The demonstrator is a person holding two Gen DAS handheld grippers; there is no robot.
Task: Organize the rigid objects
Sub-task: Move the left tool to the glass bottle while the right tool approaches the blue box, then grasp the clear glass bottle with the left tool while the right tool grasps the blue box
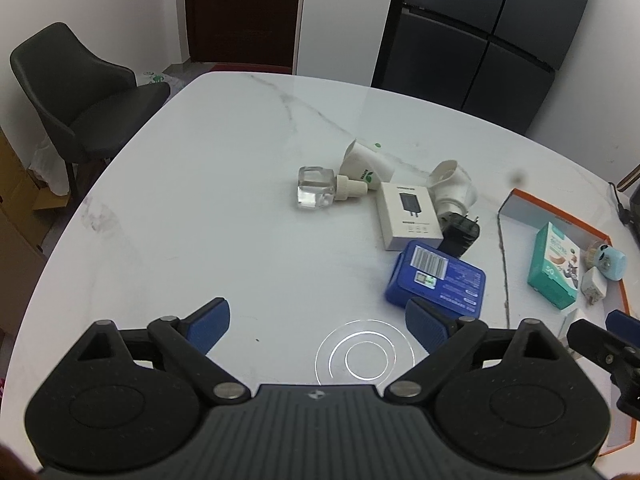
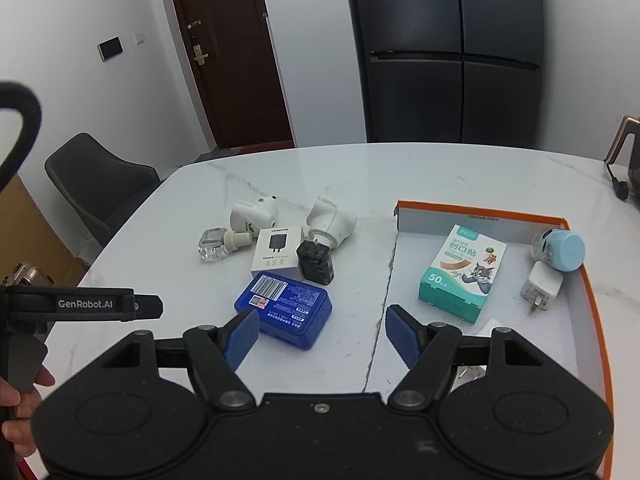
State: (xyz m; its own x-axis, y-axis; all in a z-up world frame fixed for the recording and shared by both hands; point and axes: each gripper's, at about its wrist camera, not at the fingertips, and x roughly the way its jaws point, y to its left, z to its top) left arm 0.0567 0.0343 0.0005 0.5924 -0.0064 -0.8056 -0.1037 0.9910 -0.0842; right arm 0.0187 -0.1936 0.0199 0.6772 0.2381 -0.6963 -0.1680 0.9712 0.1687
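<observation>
Glossy marble-look table [image 1: 200,200], clear glass bottle [image 1: 315,189], cardboard tray [image 2: 592,280], matt plastic charger [image 2: 316,266]

Table [image 1: 180,200]: left half lay bare and passable; clustered blue box [image 2: 284,308], black charger [image 2: 316,266] and white carton [image 2: 278,251] blocked the centre, orange-rimmed tray [image 2: 480,210] the right.

On the strap [image 2: 94,304] of the gripper in your left hand you could read "GenRobot.AI". The green carton [image 2: 462,274] in the orange-edged tray [image 2: 480,210] bore the Chinese characters "创口贴" and the number "50", and small print on the tray's back wall was too fine to read. The blue box [image 2: 286,308] carried a barcode and white print too small to make out.
</observation>
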